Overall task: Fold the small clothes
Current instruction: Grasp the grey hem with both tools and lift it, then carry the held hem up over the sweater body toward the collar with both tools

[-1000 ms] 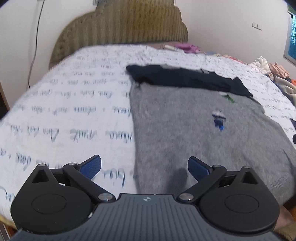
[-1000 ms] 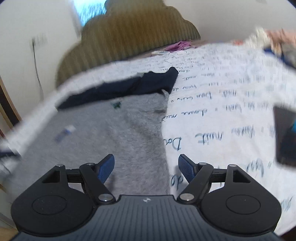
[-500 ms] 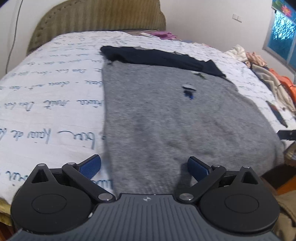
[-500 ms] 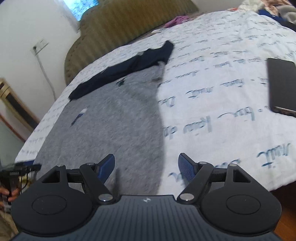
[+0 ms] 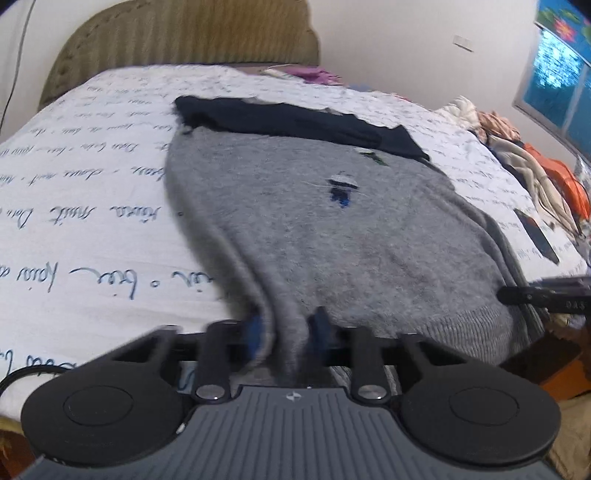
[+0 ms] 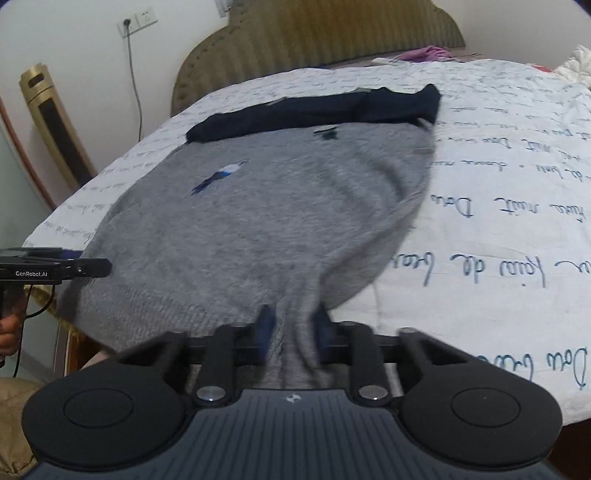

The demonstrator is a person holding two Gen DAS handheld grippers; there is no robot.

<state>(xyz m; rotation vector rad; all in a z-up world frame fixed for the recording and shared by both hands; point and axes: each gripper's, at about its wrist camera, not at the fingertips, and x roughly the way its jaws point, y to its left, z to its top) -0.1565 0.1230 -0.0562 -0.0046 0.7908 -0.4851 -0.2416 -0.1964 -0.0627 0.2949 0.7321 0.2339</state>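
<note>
Bed [image 5: 92,236]: grey sweater [image 5: 332,229] lies lengthwise toward the headboard.
Near hem corners are being clamped by left gripper [image 5: 282,332] and right gripper [image 6: 293,330] fingers, closing.

Bedroom; bed [image 5: 92,206], padded headboard [image 5: 184,33]

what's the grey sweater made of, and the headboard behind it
Grey sweater: looks like fuzzy knitted wool or acrylic, matte, with a ribbed hem; the fibre is unclear.
Headboard: seems upholstered in olive ribbed fabric, perhaps corduroy or velvet, with vertical channels.
</note>
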